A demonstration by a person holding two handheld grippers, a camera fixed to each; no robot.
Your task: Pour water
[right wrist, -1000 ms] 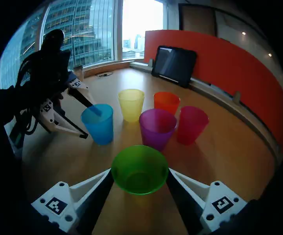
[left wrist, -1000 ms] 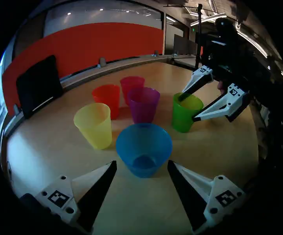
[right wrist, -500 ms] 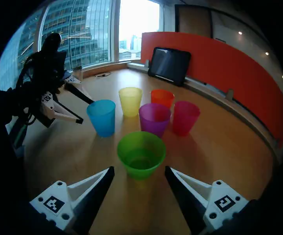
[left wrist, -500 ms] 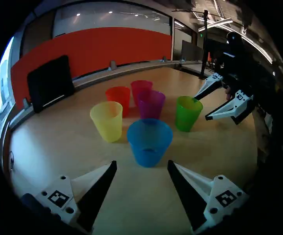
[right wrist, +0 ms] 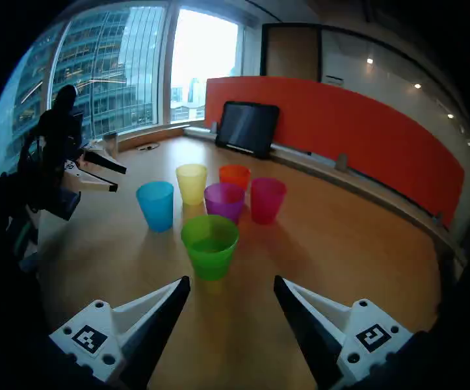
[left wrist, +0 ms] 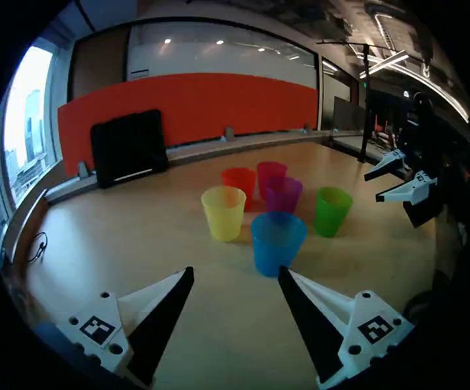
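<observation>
Left gripper view: my left gripper (left wrist: 235,270) hangs over the wooden table (left wrist: 117,260), its fingers spread wide with nothing between them.
Blue cup: the blue cup (left wrist: 278,242) stands upright just past the tips, nearer my right-hand finger and touching neither.
Cluster: behind it stand the yellow cup (left wrist: 223,212), orange cup (left wrist: 238,185), pink cup (left wrist: 271,175) and purple cup (left wrist: 283,194), close together, with the green cup (left wrist: 332,211) to their right.
Right gripper view: my right gripper (right wrist: 231,279) is likewise spread and holds nothing. The green cup sits upright just beyond its tips, untouched.
Contents: I cannot make out whether any cup is filled.
Backdrop: a black tablet (left wrist: 129,148) leans at the table's far edge, below the red wall (left wrist: 235,107).
</observation>
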